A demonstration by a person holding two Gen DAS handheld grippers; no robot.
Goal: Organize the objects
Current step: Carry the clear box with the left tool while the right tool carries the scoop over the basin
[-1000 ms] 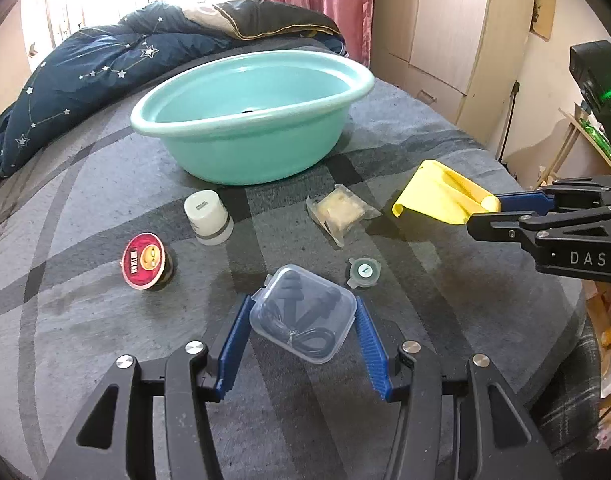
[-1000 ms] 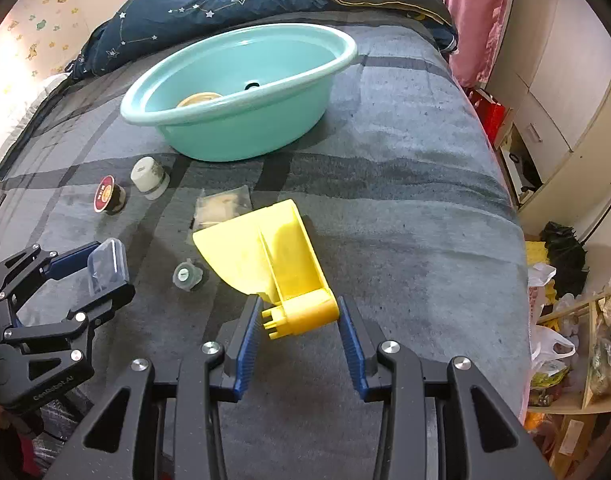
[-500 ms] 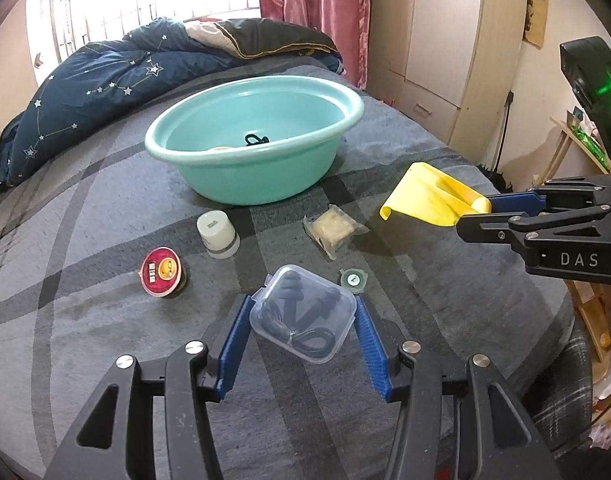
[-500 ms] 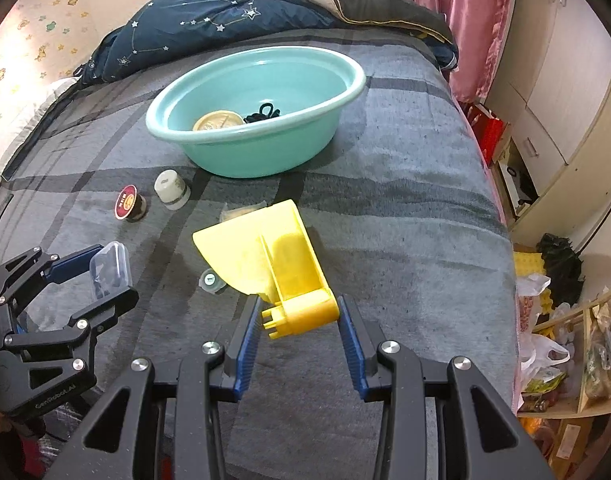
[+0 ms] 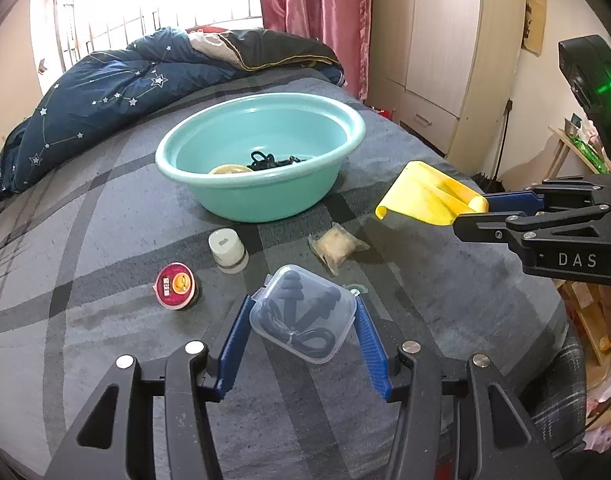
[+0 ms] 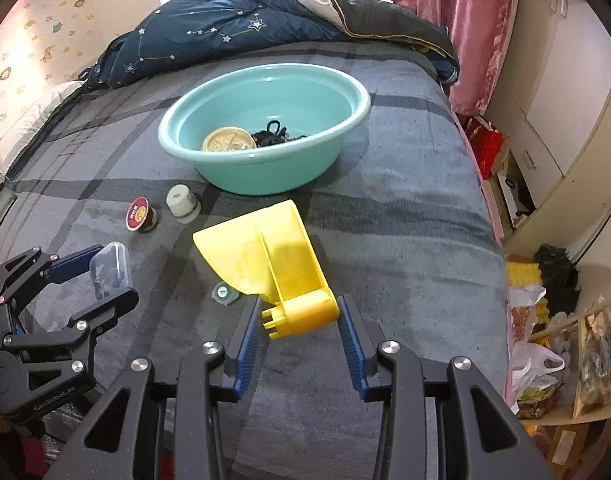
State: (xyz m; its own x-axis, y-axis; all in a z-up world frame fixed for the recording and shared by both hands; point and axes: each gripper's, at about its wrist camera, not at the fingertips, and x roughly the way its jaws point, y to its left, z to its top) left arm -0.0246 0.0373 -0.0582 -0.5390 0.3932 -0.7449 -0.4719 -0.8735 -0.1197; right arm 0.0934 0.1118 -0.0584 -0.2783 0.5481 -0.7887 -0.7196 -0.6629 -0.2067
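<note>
The yellow scoop point(image 6: 279, 258) hid the small packet in your right view, and the dark tangle point(image 6: 274, 133) in the teal basin point(image 5: 347, 118) was hard to identify. Your left gripper point(image 5: 301, 322) clamped a clear earplug case point(image 5: 302, 313) above the grey blanket point(image 5: 85, 216); your right gripper point(image 6: 299, 322) clamped the scoop's handle. A white jar point(image 5: 226, 245), red tin point(image 5: 176, 285) and packet point(image 5: 337, 243) lay before the basin.
</note>
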